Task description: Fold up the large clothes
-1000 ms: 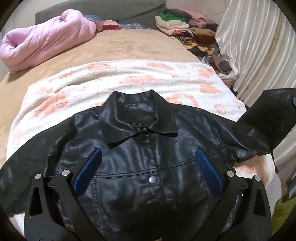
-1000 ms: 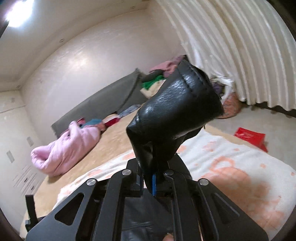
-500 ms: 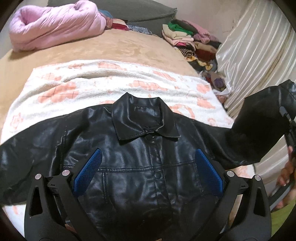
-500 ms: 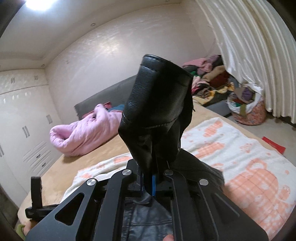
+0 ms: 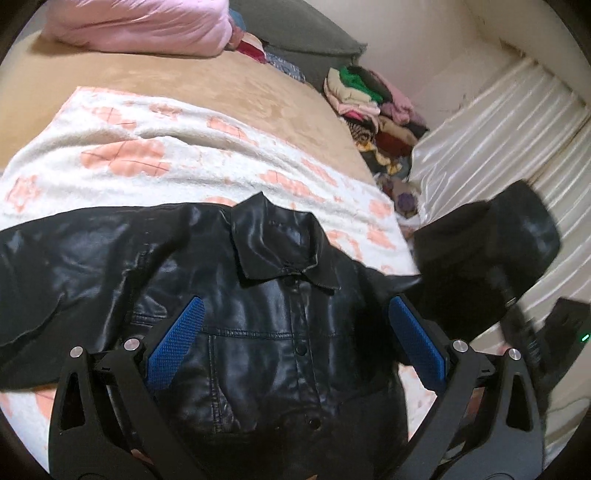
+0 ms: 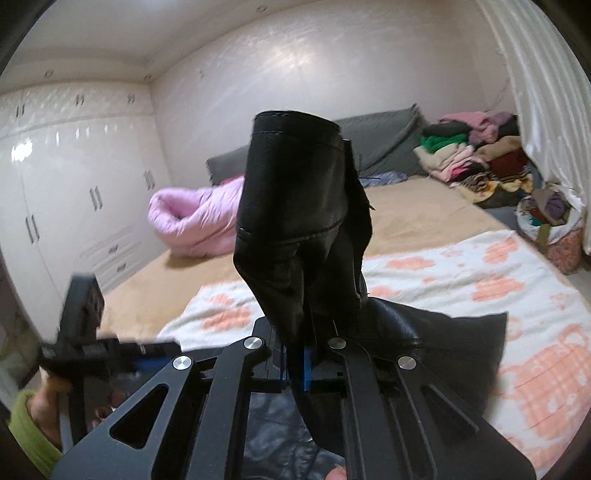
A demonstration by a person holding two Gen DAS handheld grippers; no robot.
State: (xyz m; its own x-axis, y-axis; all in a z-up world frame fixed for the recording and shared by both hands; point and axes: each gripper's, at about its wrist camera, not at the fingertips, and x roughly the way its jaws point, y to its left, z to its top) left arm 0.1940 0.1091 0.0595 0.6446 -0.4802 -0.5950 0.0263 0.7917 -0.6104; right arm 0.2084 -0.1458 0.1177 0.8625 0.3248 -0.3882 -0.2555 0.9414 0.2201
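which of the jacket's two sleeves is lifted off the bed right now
The sleeve pinched in the right hand-held gripper, raised beside the curtain. The other sleeve lies flat on the blanket.

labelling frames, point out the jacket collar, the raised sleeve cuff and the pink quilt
jacket collar (image 5: 273,247), left wrist view, middle of the collar
sleeve cuff (image 6: 295,133), right wrist view, hemmed end
pink quilt (image 6: 199,218), right wrist view, rolled middle

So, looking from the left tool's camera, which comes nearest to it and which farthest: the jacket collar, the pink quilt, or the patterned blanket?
1. Jacket collar, just ahead of the left tool.
2. Patterned blanket, spread beyond the collar.
3. Pink quilt, at the bed's far end, upper left.
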